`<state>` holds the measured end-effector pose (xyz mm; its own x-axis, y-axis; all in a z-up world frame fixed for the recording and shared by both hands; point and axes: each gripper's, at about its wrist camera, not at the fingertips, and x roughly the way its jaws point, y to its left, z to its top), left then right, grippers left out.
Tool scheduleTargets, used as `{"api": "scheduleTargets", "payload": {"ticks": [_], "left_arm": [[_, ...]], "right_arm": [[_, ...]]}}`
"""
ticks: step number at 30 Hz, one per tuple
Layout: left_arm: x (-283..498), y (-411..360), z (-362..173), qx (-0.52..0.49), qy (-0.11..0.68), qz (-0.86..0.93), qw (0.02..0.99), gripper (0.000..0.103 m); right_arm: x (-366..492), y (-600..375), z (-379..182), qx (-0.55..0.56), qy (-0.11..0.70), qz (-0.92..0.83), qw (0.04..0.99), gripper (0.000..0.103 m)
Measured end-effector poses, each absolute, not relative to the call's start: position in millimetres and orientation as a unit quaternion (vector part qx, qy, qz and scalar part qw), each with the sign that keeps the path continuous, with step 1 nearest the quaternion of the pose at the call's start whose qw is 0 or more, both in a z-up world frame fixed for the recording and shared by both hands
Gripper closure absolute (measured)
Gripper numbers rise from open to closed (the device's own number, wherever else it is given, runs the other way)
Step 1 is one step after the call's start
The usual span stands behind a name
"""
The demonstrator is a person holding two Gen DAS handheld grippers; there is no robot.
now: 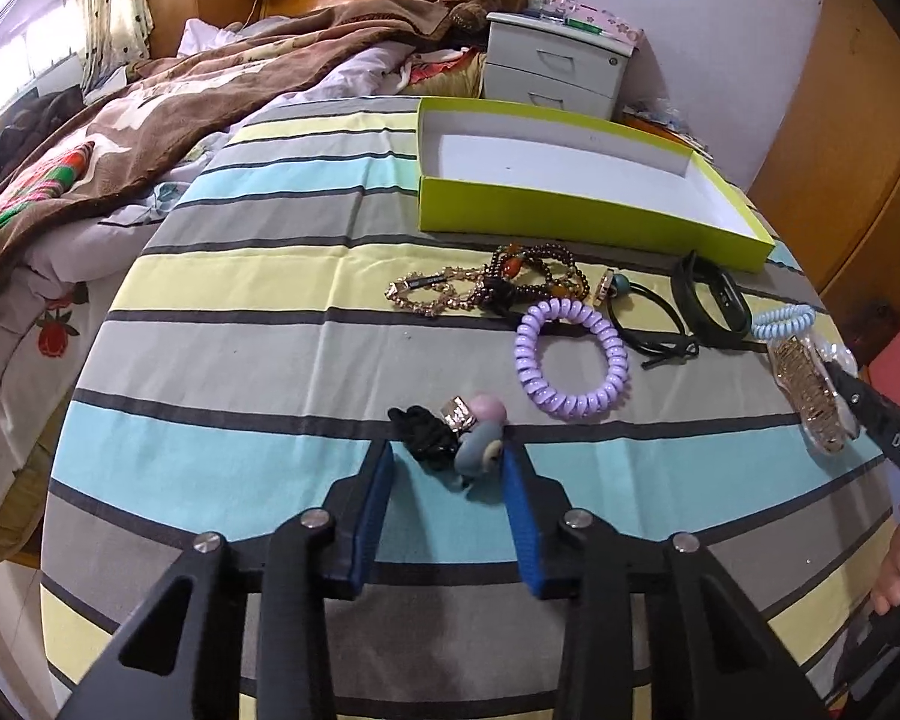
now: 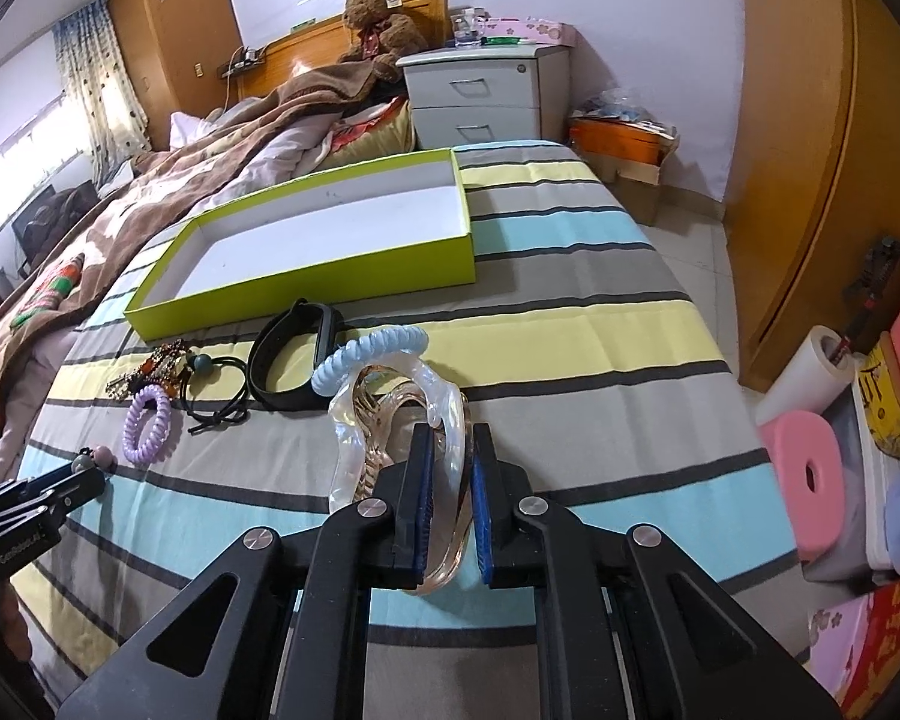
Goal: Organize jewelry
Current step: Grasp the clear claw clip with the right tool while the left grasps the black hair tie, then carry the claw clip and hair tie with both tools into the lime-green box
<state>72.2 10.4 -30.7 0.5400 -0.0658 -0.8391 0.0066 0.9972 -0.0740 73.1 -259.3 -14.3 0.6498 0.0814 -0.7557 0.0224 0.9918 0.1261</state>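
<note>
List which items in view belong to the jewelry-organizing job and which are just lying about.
Part of the job:
green box
purple coil band
beaded bracelets
gold chain
black wristband
blue coil band
clear hair claw, held in the right gripper
bobble hair tie, at the open left gripper

Lying about:
teddy bear
nightstand
brown blanket
pink foam ring

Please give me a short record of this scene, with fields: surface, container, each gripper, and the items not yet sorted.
surface: striped cloth
container: green box, nothing inside
left gripper: open around a bead hair tie
right gripper: shut on clear hair claw
unsorted: purple coil tie, blue coil tie, black band, bead bracelets
</note>
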Motion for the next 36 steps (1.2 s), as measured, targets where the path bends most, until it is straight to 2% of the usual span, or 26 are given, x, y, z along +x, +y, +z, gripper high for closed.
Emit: {"api": "scheduleTargets", "payload": {"ticks": [10,11,13,23,25,26,27,29,36], "left_arm": [[67.1,11.2,-25.5,-0.03,0.469,-0.029,0.882,0.076],[66.0,11.3,-23.3,-0.03,0.464,-0.03,0.885,0.077],[64.6,11.4,-19.3,-0.027,0.456,-0.032,0.889,0.088],[67.6,15.3,-18.9,-0.028,0.455,-0.044,0.889,0.088],[70.9,19.2,-19.8,-0.043,0.45,-0.049,0.89,0.086],[72.1,20.4,-18.5,-0.043,0.445,-0.05,0.893,0.079],[73.3,20.5,-16.7,-0.04,0.438,-0.049,0.897,0.065],[78.2,21.4,-15.0,-0.032,0.427,-0.05,0.902,0.048],[102.9,21.6,-25.8,-0.011,0.447,-0.051,0.893,0.045]], "right_arm": [[58.5,-259.6,-4.3,0.067,0.402,0.011,0.913,0.091],[57.2,-260.2,-3.2,0.069,0.401,0.011,0.913,0.091],[53.9,-261.2,-0.6,0.071,0.397,0.011,0.915,0.091],[43.5,-262.5,8.5,0.069,0.383,0.008,0.921,0.091],[43.3,-262.7,7.2,0.068,0.384,0.009,0.921,0.091],[43.6,-263.2,6.3,0.069,0.386,0.009,0.92,0.091],[43.5,-263.4,6.2,0.071,0.385,0.009,0.92,0.091],[42.8,-263.9,7.1,0.075,0.382,0.009,0.921,0.091],[40.4,-261.7,13.8,0.074,0.374,0.011,0.924,0.091]]}}
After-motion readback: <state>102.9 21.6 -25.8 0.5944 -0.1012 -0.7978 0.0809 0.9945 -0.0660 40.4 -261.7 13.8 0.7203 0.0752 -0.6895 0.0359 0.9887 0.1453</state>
